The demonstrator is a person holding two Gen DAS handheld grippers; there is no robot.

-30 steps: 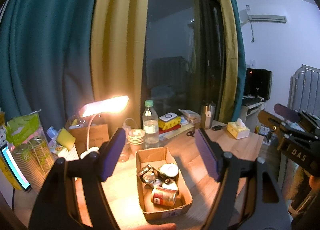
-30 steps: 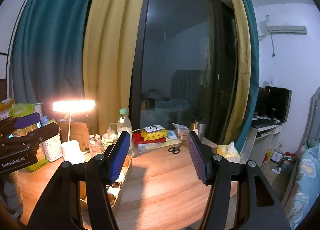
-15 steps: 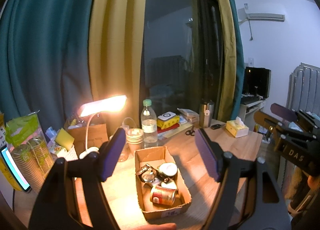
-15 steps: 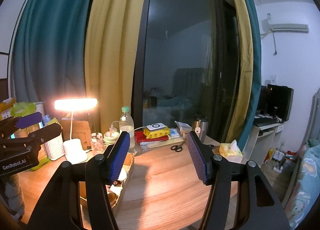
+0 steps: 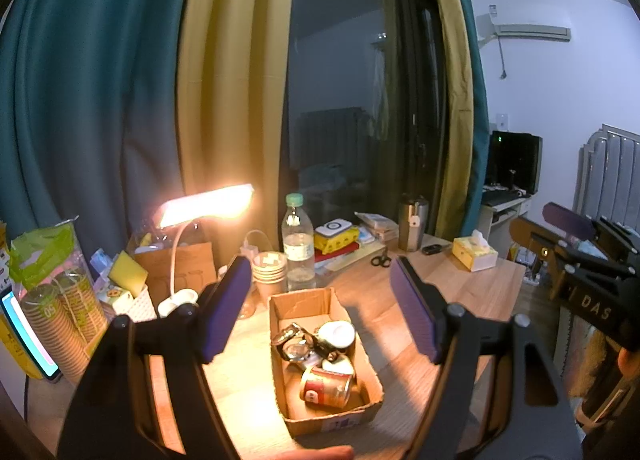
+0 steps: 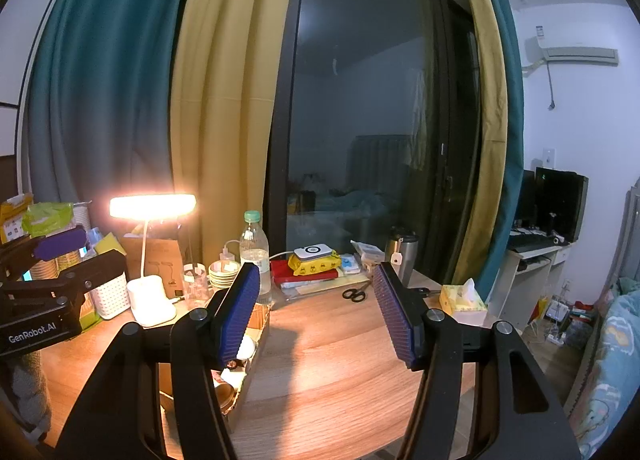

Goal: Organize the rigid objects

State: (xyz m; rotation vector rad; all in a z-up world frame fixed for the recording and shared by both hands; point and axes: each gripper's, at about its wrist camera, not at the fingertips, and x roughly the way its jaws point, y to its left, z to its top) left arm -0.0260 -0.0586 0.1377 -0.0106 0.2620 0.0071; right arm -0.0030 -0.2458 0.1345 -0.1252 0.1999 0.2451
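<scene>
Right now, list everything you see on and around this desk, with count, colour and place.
cardboard box: 1, brown, desk centre
red can: 1, lying in box
watch: 1, metallic, in box
desk lamp: 1, white, lit, left
water bottle: 1, clear, green cap, behind box
paper cups: 1 stack, tan, beside bottle
scissors: 1, black, back
steel tumbler: 1, window side
tissue box: 1, yellow, right corner
left gripper: open
right gripper: open
</scene>
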